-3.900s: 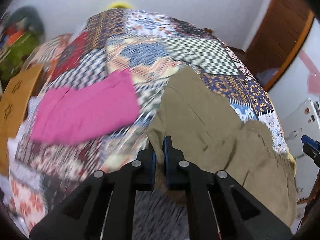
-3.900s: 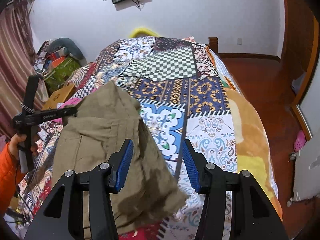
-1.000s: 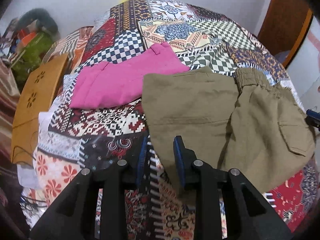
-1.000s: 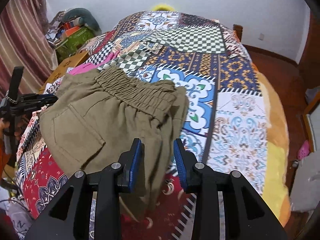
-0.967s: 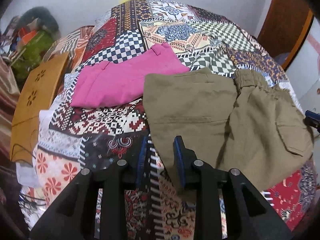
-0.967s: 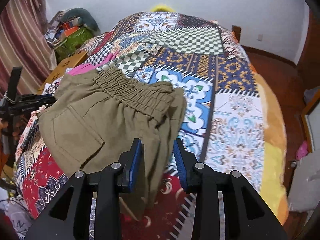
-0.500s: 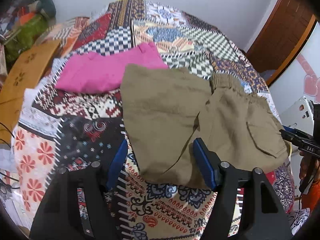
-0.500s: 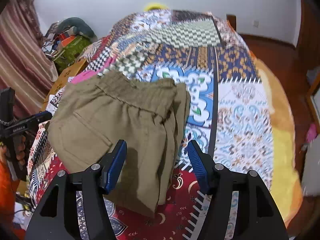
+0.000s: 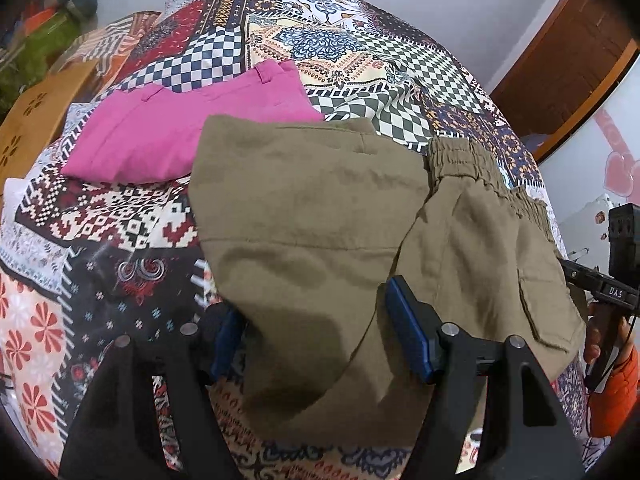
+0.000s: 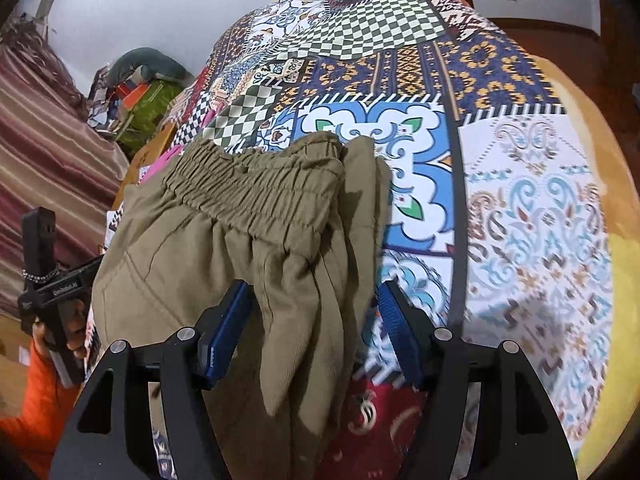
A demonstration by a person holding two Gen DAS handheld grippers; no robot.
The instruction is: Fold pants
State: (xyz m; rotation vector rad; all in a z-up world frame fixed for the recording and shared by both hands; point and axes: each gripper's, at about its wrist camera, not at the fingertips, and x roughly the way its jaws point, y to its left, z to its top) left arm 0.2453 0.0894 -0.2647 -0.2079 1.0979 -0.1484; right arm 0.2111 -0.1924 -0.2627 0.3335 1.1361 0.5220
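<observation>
Olive-green pants lie folded on the patchwork quilt, with the elastic waistband toward the right side of the bed. My left gripper stands open over the near edge of the leg end; cloth lies between its blue pads without being pinched. My right gripper hovers over the waist end, and its jaws are opening with loose folds of the pants between them, not pressed. Each gripper's body shows at the edge of the other's view, held by a hand in an orange sleeve.
Folded pink pants lie just beyond the olive ones, partly under their far corner. The quilt covers the whole bed. A wooden board and clutter are at the left, a striped curtain beside them, a brown door at the right.
Both grippers' jaws have spread from narrow to wide and let go of the olive pants, which now rest on the quilt. Both grippers have sunk closer to the cloth.
</observation>
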